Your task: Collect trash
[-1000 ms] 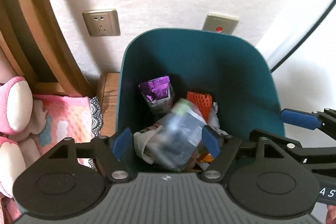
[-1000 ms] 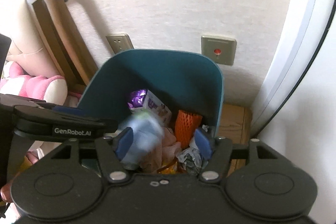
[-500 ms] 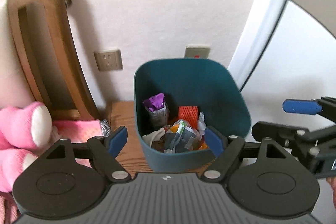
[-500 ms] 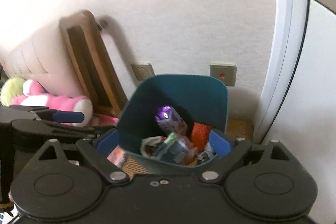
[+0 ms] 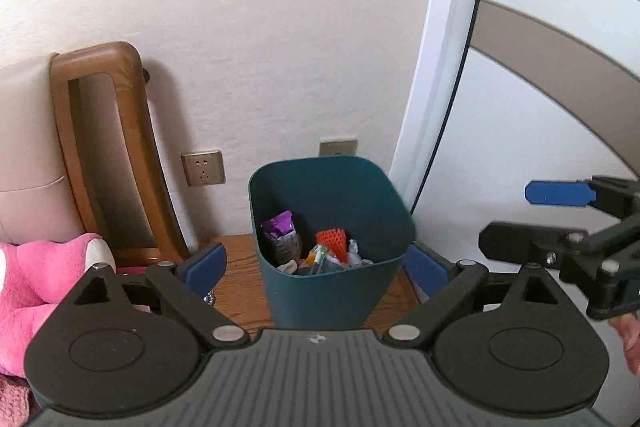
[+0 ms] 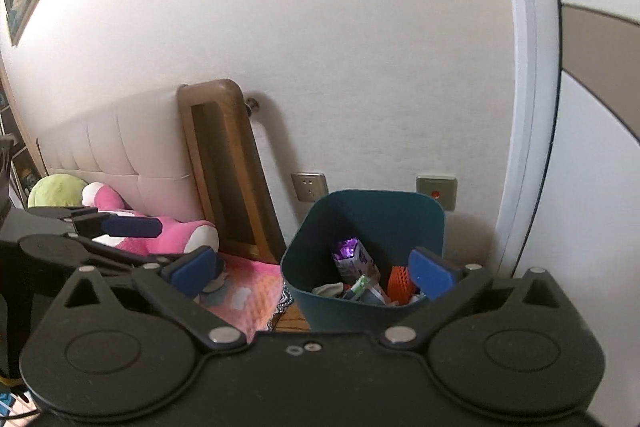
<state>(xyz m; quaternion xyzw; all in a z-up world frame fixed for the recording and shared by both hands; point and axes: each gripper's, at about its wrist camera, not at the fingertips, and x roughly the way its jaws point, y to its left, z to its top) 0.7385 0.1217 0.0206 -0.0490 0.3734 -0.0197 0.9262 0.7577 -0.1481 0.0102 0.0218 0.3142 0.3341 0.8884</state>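
Observation:
A dark teal trash bin [image 5: 328, 291] stands on a small wooden stand by the wall. Inside it lie a purple packet [image 5: 280, 227], an orange foam net [image 5: 332, 239] and crumpled wrappers. My left gripper [image 5: 314, 265] hovers above and in front of the bin; its jaws are opening with nothing between them. My right gripper [image 6: 312, 271] is also raised before the bin [image 6: 372, 223], jaws opening and empty. Each gripper shows in the other's view: the right gripper [image 5: 536, 217] at the right edge, the left gripper [image 6: 100, 239] at the left.
A wooden headboard frame [image 5: 108, 147] leans against the wall left of the bin, with a pink plush toy [image 5: 24, 279] and a pink blanket [image 6: 248, 291] on the bed. A wall socket [image 5: 203, 167] sits behind. A white door frame [image 5: 440, 107] rises at the right.
Both grippers have pulled back and up from the bin, which now looks smaller. Their jaws have spread wider. The clear wrapper that was between them now lies in the bin.

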